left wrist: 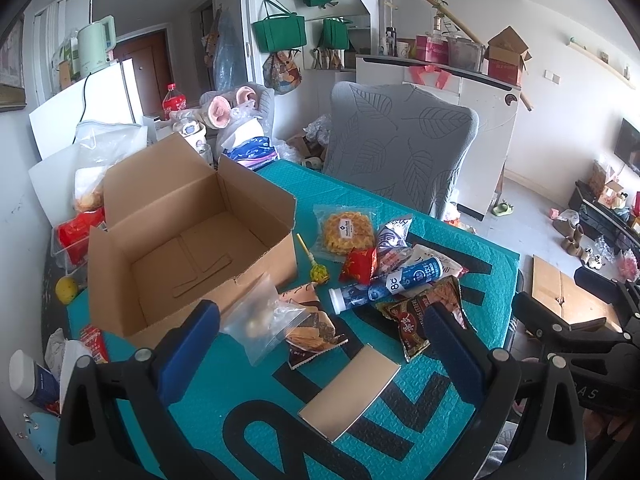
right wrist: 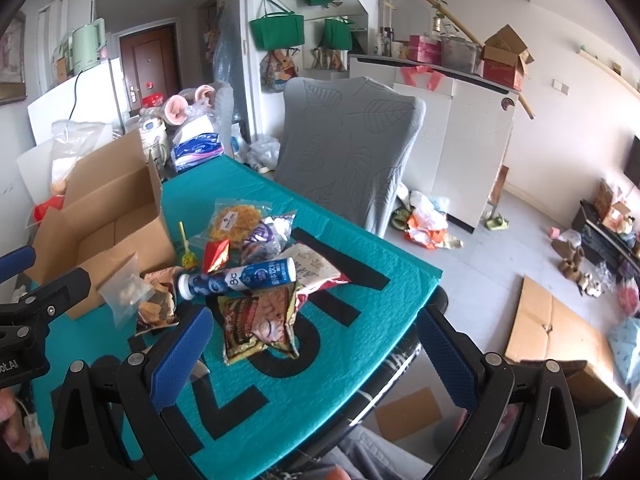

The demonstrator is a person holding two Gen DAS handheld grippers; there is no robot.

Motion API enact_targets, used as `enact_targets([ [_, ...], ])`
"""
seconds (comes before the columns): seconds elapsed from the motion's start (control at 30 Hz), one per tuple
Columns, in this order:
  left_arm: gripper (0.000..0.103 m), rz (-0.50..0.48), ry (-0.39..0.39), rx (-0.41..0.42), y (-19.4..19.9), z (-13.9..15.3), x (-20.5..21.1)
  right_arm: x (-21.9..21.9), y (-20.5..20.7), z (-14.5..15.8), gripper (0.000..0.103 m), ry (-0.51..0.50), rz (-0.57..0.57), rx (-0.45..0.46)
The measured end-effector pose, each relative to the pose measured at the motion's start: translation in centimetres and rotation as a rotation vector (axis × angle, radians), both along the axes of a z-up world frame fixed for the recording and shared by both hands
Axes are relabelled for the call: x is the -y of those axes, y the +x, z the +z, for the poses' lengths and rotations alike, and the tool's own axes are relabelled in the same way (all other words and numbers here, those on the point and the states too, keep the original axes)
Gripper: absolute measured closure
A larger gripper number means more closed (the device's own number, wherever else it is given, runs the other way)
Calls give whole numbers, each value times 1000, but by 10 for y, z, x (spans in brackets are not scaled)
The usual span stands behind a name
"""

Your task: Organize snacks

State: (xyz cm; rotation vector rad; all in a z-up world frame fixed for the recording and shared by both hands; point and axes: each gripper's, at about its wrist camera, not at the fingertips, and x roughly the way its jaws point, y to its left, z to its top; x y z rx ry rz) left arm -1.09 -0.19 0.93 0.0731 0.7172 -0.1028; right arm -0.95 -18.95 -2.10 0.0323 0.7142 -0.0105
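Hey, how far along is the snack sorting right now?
Nothing looks done: the cardboard box is empty. Nothing is in hand either; the left claw and right claw are both open above the teal mat. Everything is left, including the blue tube, clear zip bag and lollipop.

Each gripper, left gripper (left wrist: 320,332) and right gripper (right wrist: 316,340), is a black plastic frame whose two broad arms have triangular cut-outs and round silver screws near the finger roots. The fingers (left wrist: 188,344) are black outside and faced inside with thick blue pads (right wrist: 448,360) of fine dimpled texture, squared at the tips. Seen from the side, the left tool's black body (right wrist: 24,336) carries small silver screws and white lettering cut off at the picture's edge, and the right tool's body (left wrist: 576,344) bears pale embossed letters, partly readable.
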Motion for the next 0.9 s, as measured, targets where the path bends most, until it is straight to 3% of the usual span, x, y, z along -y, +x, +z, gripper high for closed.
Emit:
enact_targets([
  [0.7, 0, -16, -29, 7, -3, 3, 3, 3, 0, -1, 0, 13, 22, -5],
  [0.9, 0, -10, -44, 42, -9, 0, 9, 6, 3, -4, 0, 20, 59, -10],
])
